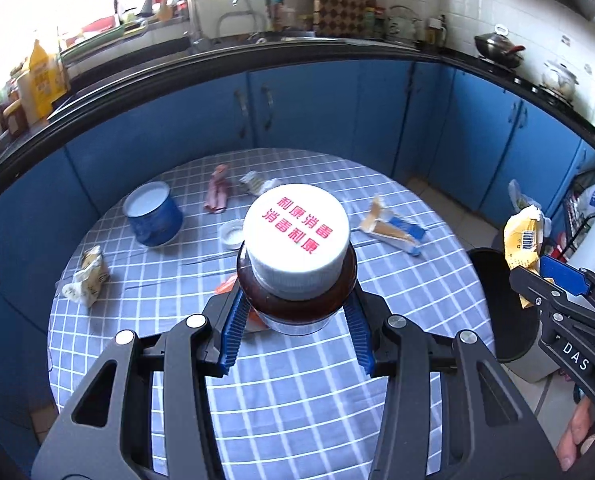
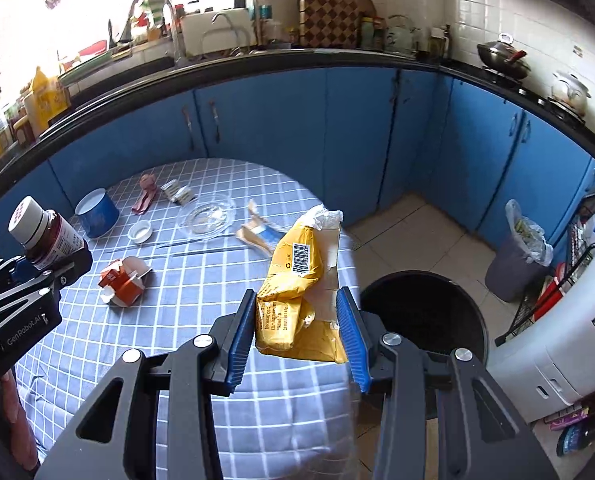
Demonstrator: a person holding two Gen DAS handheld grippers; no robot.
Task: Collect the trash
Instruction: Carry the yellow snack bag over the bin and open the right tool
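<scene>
While the left gripper [image 1: 295, 312] is clamped on a brown bottle [image 1: 297, 280] with a white cap, held above the checked tablecloth [image 1: 297, 400], the right gripper [image 2: 297, 320] is clamped on a crumpled yellow packet [image 2: 297, 292], held at the table's edge beside the open black bin [image 2: 425, 312] on the floor. On the cloth lie a blue tin [image 2: 96, 213], a small white lid [image 2: 140, 231], a clear glass dish [image 2: 209, 216], a torn red carton [image 2: 121, 278] and a blue-and-tan wrapper [image 2: 257, 236]; a second, lined bin [image 2: 521, 252] stands well apart by the blue cabinets [image 2: 297, 128].
</scene>
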